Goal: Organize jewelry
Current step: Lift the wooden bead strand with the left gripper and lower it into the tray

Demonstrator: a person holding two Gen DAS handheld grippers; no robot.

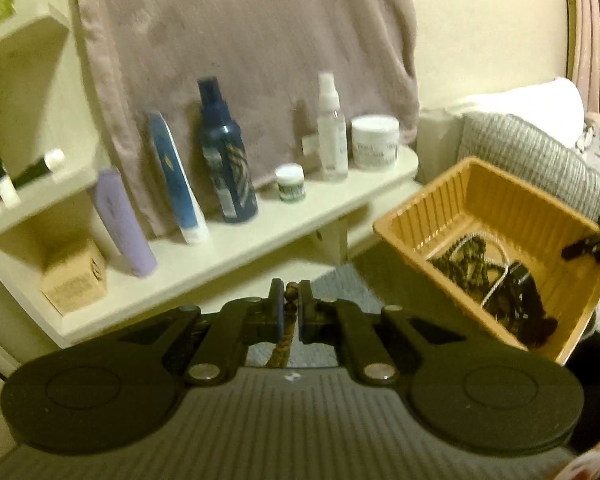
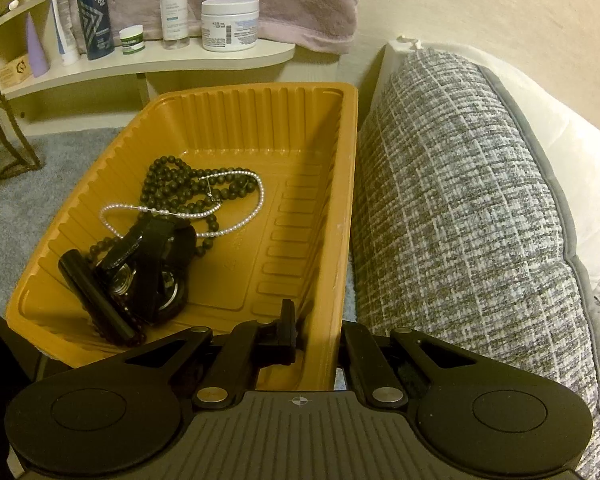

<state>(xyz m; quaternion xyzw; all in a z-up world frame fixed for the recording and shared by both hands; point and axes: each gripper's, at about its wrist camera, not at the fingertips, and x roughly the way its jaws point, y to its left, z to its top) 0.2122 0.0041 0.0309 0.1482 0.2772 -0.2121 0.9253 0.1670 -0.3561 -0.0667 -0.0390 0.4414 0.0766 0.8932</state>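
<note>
Cream shelf (image 1: 260, 216) with bottles sits behind; left hand-held gripper (image 1: 290, 312) is clamped on a brown bead strand (image 1: 290, 300) hanging down below it. Orange tray (image 1: 496, 200) lies to its right, tilted, its rim pinched by the right hand-held gripper (image 2: 320, 336); the next move likely carries the strand rightward into it.

Beyond the left claw (image 1: 290, 312), a cream shelf (image 1: 260, 224) carries a cardboard box (image 1: 74, 276), a lilac tube (image 1: 122, 222), a blue tube (image 1: 176, 180), a dark blue bottle (image 1: 224, 152), a small jar (image 1: 290, 182), a clear spray bottle (image 1: 332, 128) and a white tub (image 1: 375, 136). Grey carpet (image 2: 40, 184) lies left of the right claw (image 2: 316, 332).
</note>
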